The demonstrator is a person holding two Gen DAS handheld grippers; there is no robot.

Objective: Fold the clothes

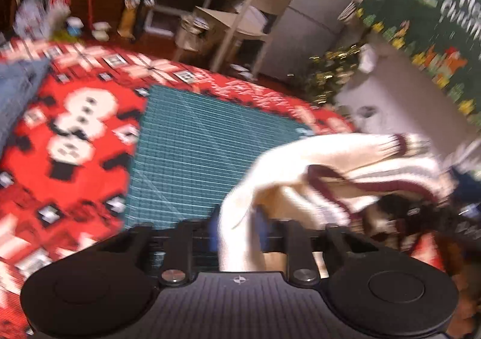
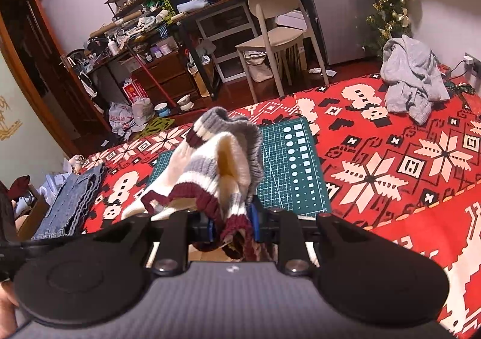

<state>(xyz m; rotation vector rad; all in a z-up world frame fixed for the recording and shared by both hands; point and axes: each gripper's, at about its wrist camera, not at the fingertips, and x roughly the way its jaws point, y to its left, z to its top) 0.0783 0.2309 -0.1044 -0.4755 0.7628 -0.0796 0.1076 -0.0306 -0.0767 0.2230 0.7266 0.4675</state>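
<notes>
Left gripper (image 1: 237, 233) clamped on cream sweater (image 1: 315, 176), which runs off rightward to right gripper (image 2: 233, 226), also clenched on its maroon hem, garment slung in air btwn both over green cutting mat (image 2: 300, 176); no readable labels, wall lettering too blurred.

White lettering on dark green hanging cloth (image 1: 433, 23), too blurred to read. Small scale numerals along green gridded cutting mat (image 2: 288, 164), illegible. Red printed carton (image 2: 135, 90) under desk, markings unreadable.
</notes>
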